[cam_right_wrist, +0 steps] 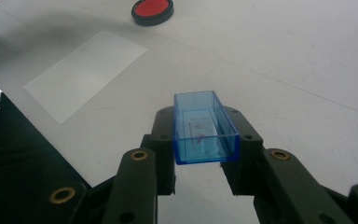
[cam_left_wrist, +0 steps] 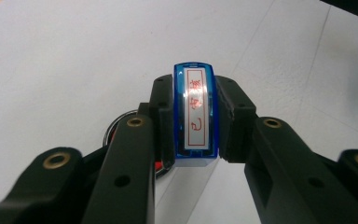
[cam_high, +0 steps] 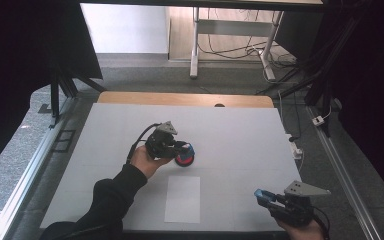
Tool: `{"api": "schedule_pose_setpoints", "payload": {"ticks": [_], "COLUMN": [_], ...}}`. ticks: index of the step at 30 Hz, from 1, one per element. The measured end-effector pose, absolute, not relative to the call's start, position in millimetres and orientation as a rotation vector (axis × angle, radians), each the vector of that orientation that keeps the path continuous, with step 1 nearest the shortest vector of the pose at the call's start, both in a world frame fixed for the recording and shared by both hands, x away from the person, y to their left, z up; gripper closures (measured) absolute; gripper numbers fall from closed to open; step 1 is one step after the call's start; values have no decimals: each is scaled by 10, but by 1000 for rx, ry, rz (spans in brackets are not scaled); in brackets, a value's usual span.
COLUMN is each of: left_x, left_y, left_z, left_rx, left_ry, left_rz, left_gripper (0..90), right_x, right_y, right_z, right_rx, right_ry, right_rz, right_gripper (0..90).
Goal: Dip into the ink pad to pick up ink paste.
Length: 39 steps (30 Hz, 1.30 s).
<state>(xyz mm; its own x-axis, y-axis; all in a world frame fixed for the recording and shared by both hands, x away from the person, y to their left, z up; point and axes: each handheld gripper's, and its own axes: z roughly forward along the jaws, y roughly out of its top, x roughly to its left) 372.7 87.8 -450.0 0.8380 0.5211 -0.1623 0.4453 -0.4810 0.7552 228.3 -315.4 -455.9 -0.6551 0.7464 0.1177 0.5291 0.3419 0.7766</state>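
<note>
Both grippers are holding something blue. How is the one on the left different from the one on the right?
The blue stamp in the left gripper has a white label with red writing; the blue cap in the right gripper is a hollow, see-through box. The stamp is over the red ink pad; the cap is near the table's edge. Both are clamped between black jaws.

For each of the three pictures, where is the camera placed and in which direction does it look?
High view: fixed above the person's side, looking forward and down on the table; sleeve, both hands, left hand-held gripper and right hand-held gripper show.
Left gripper view: rides on that gripper, looking along its jaws, shut on the blue stamp.
Right gripper view: rides on that gripper, looking along its jaws, shut on the blue cap.
Shared: high and right gripper views both show the red ink pad and the paper sheet.
</note>
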Motion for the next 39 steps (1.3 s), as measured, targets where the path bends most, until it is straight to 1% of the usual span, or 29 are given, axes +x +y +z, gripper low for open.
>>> {"api": "schedule_pose_setpoints", "payload": {"ticks": [9,17,39], "left_x": [3617,3489,3206], "left_y": [928,952,1013], "left_z": [-4428,-4342,-4252], "left_rx": [2134,2123,2094], "left_ry": [675,643,603], "left_rz": [89,98,39], "left_gripper": [703,704,703], "right_x": [2280,2281,2278], "right_y": [-3148,-3147,-3137], "right_z": [-4559,-4560,-4557], "right_rx": [1135,1132,1114], "right_ry": [2358,2360,2373], "right_rz": [1212,1212,1205], "right_gripper": [677,678,677]}}
